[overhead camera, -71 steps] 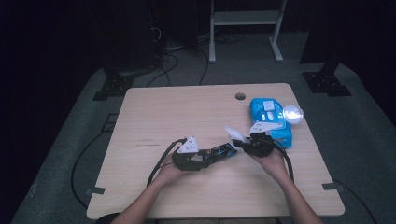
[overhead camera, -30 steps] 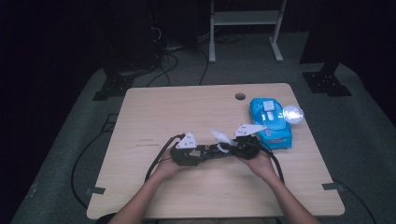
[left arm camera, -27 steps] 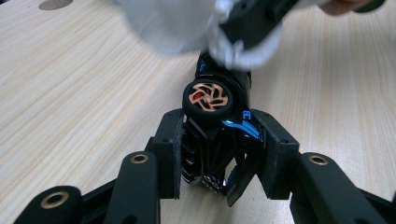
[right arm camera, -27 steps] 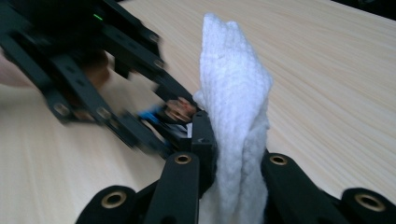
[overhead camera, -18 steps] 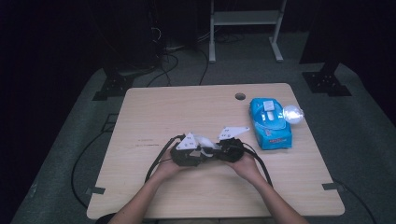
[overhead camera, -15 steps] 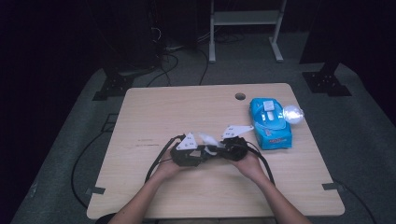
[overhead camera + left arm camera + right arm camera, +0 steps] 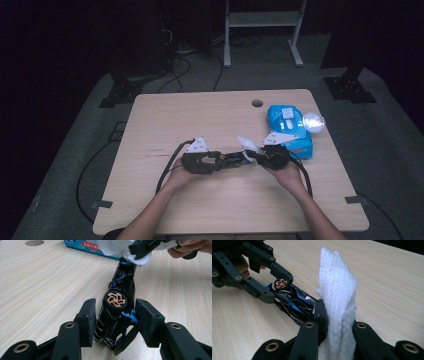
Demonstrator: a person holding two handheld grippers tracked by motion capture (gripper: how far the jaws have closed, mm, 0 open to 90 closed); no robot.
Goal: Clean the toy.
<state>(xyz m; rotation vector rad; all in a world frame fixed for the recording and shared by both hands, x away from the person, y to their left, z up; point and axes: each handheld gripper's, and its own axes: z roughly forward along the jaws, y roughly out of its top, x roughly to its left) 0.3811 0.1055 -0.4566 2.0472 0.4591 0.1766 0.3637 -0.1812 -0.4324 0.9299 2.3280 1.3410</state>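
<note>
My left gripper is shut on a black and blue toy car, which lies on its side with a copper-coloured wheel facing up. In the high view the left gripper holds the car low over the table's middle. My right gripper is shut on a folded white wipe. The wipe touches the car's far end. From the right gripper view the car reaches toward the left gripper. In the high view the right gripper sits just right of the car.
A blue packet of wipes lies at the back right of the wooden table, close behind the right hand. A bright round glare sits at its right edge. A cable hole is near the far edge.
The right gripper slid left along the car with the wipe, then came back to the right toward the packet. The left gripper has kept the car in place.
</note>
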